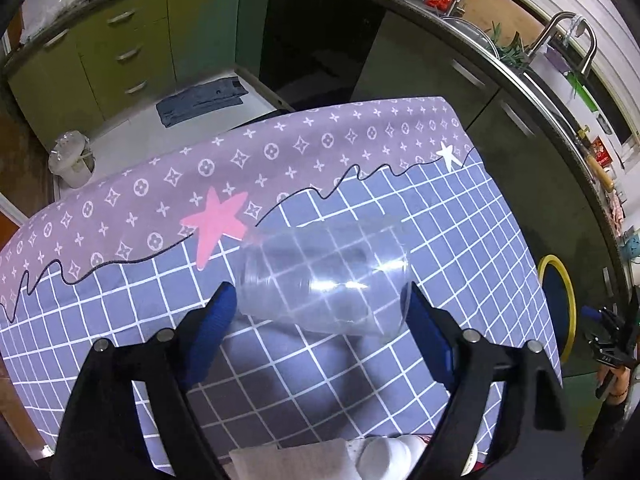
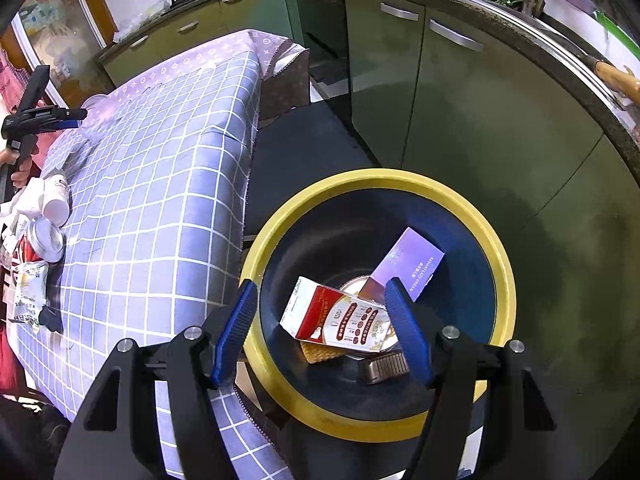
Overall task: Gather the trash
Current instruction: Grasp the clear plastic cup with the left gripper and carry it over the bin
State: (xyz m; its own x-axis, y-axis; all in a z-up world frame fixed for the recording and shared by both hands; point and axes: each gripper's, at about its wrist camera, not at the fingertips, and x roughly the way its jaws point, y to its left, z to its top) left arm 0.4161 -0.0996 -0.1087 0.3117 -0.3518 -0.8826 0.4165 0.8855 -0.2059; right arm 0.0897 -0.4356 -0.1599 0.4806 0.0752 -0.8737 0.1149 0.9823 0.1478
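A clear plastic cup (image 1: 324, 280) lies on its side on the checked tablecloth (image 1: 460, 240). My left gripper (image 1: 320, 300) stands around it with both blue pads at its ends; the cup looks undeformed. It also shows in the right wrist view (image 2: 68, 114) at the far left. My right gripper (image 2: 320, 300) is open and empty above a yellow-rimmed bin (image 2: 380, 420) beside the table. In the bin lie a red and white carton (image 2: 340, 316), a purple box (image 2: 408, 264) and a brown wrapper (image 2: 320, 354).
White cups (image 2: 56, 204), a round lid (image 2: 46, 238) and snack packets (image 2: 28, 288) lie at the table's near left edge. Green kitchen cabinets (image 2: 460, 120) and a counter with sink (image 1: 560, 60) ring the space. A white bucket (image 1: 70, 164) stands on the floor.
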